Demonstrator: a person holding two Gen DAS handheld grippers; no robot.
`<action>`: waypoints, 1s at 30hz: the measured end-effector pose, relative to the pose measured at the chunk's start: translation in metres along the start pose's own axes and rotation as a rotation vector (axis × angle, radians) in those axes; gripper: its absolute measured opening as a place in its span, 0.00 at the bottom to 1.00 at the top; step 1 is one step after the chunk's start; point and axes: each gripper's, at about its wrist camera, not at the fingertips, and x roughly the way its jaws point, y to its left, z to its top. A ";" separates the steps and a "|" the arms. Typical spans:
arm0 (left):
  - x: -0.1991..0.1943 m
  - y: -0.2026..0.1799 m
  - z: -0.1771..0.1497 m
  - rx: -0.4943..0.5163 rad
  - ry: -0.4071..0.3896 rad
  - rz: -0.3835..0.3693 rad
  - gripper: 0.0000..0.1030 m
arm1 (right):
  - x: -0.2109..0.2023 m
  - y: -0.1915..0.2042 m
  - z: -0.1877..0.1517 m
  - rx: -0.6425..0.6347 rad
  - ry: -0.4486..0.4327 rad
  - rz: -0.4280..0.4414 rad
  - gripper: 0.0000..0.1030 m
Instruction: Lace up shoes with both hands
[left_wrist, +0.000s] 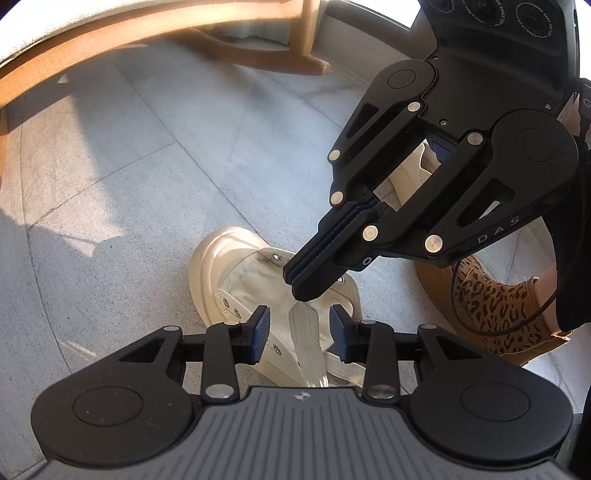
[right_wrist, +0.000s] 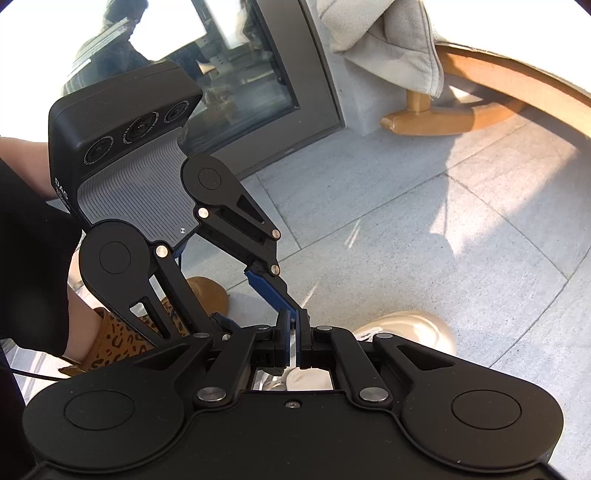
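Cream canvas high-top shoe (left_wrist: 266, 295) with the chunky rubber toe is sitting on the grey stone floor tiles (left_wrist: 129, 184), right under both grippers, toe pointing away from the left camera. Starting at the left gripper (left_wrist: 299, 332): its 2 blue pads are parted, standing on either side of a wide translucent flat lace (left_wrist: 306, 332) without pressing on it, so it's released, nothing in its grip. That lace runs up the middle of the shoe's tongue area between the metal eyelets.

Right gripper (left_wrist: 308, 280) comes in from the upper right in the left view, black fingers angled down over the shoe's eyelets, jaws clenched. From its own camera (right_wrist: 293, 332) there's a thin pale sliver squeezed between the blue pads, looks like lace, but I can't tell for sure.

Moving outward: a person's foot in a tan slipper with leopard-print lining (left_wrist: 491, 306) is just beside the shoe, and a black sleeve (right_wrist: 33, 266) shows at the edge. Farther off there's a wooden rocking chair base (right_wrist: 443, 118) with a pale cushion (right_wrist: 391, 40) hanging over it, and a dark-framed glass door (right_wrist: 258, 74).
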 end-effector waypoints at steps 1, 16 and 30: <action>0.001 0.001 0.001 0.000 0.005 0.012 0.27 | 0.000 0.000 0.001 -0.007 -0.001 -0.005 0.01; 0.000 0.011 0.000 -0.032 0.010 0.047 0.01 | 0.004 -0.011 0.002 0.035 -0.003 -0.021 0.03; -0.027 0.029 0.010 -0.064 -0.022 0.096 0.01 | 0.040 0.006 -0.023 -0.060 0.236 0.040 0.28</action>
